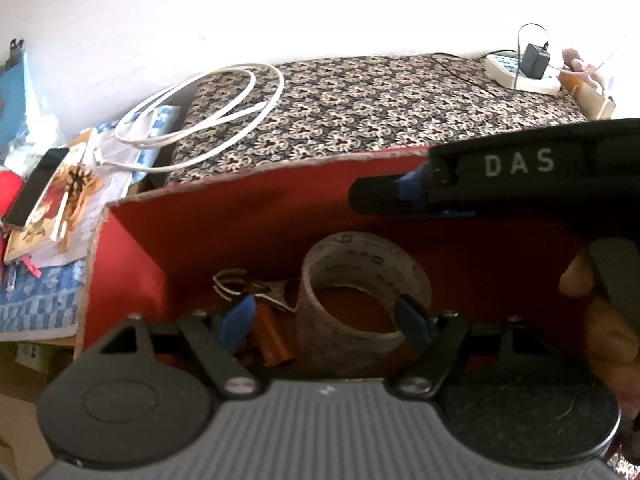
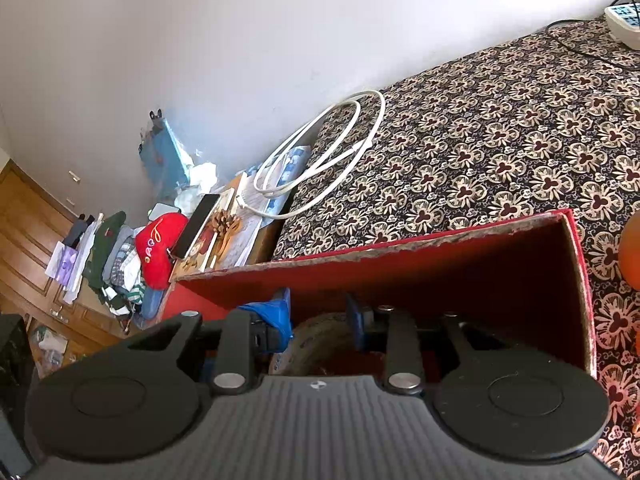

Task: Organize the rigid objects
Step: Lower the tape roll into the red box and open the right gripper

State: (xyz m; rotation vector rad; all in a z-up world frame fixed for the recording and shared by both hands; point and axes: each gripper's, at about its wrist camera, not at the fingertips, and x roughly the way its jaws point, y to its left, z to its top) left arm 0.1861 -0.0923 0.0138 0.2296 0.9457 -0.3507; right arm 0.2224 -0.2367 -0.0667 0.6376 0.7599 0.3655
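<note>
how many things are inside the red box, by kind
tape roll: 1
metal clip: 1
brown block: 1
total: 3 visible in the red box; the grippers hide part of its floor

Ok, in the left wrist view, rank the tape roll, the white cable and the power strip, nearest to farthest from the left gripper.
From the left gripper:
1. Tape roll, between its open fingers, inside the red box.
2. White cable, coiled upper left.
3. Power strip, far right corner.

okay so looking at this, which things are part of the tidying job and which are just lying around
Part of the job: red box, tape roll, metal clip, left tongs, right tongs.

Lying about: white cable, red cap, phone, power strip.
</note>
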